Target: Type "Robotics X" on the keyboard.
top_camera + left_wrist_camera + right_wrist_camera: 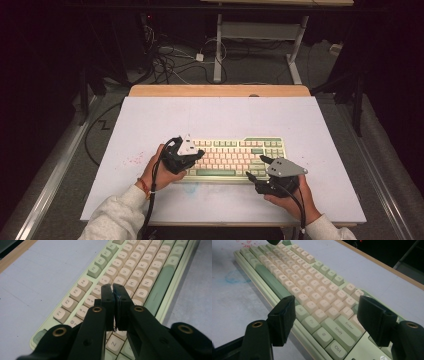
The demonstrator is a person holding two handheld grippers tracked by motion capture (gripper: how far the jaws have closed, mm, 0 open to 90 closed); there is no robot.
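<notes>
A pale green keyboard (235,156) with cream keys lies in the middle of the white table top. My left gripper (113,291) hovers over the keyboard's (140,277) left end, jaws pressed together with nothing between them, tips above the number and letter rows. In the high view the left gripper (199,156) sits on the keyboard's left side. My right gripper (325,305) stands open wide over the keyboard's (294,277) right end, above the Shift and Enter keys, touching none of them. In the high view the right gripper (256,167) is at the keyboard's front right corner.
The white board (220,115) rests on a wooden table whose far edge (220,90) shows behind it. Red specks (131,161) mark the board left of the keyboard. Cables and a desk frame (218,50) lie on the floor beyond.
</notes>
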